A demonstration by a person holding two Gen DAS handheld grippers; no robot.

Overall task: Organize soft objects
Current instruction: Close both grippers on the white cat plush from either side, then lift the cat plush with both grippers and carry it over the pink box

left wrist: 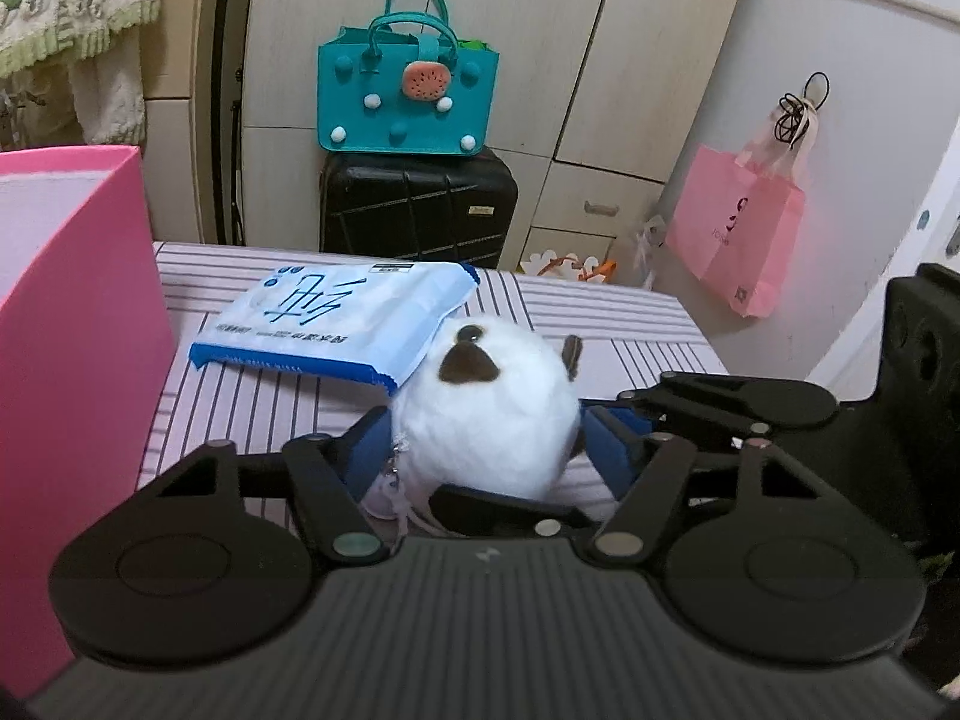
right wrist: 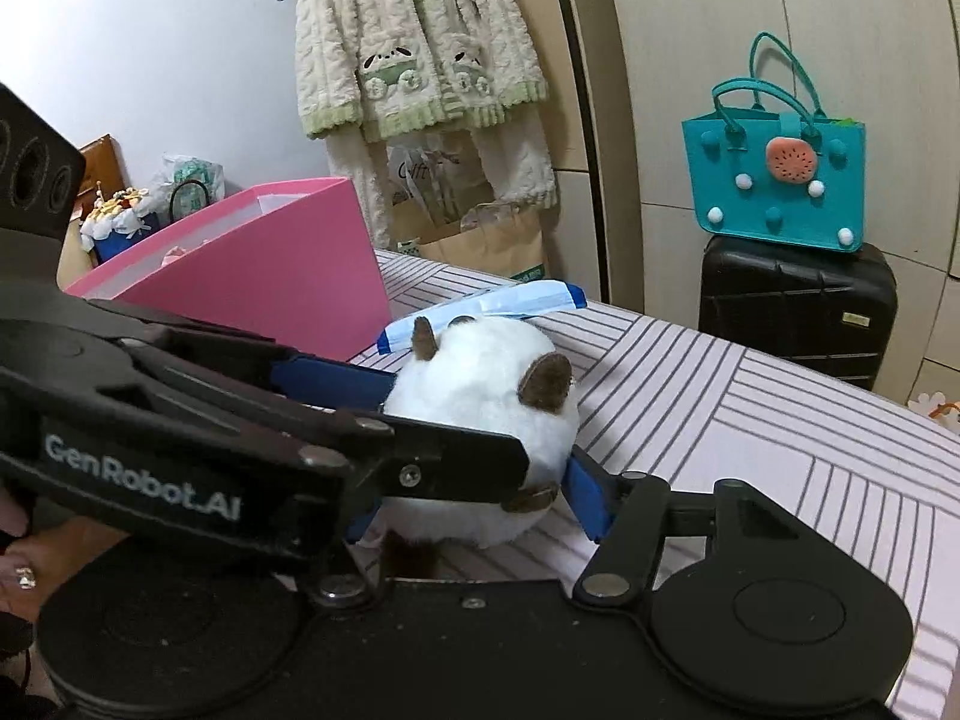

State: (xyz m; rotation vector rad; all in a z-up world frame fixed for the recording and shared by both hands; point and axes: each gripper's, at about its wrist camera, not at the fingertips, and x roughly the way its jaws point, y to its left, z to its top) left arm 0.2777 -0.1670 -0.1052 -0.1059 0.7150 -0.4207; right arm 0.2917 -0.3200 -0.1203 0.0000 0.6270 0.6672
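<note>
A round white plush toy (left wrist: 486,420) with brown ears and face patches sits on the striped table (left wrist: 630,324). My left gripper (left wrist: 483,444) has its blue pads on both sides of the plush and is shut on it. In the right wrist view the plush (right wrist: 480,414) also sits between my right gripper's (right wrist: 474,498) blue pads, with the left gripper's black arm crossing in front. A blue and white soft tissue pack (left wrist: 336,324) lies just behind the plush. A pink box (left wrist: 72,312) stands at the left.
A teal felt bag (left wrist: 408,96) sits on a black suitcase (left wrist: 420,210) behind the table. A pink paper bag (left wrist: 738,228) hangs at the right. A fleece robe (right wrist: 420,42) hangs on the wall. The table's far edge is close behind the pack.
</note>
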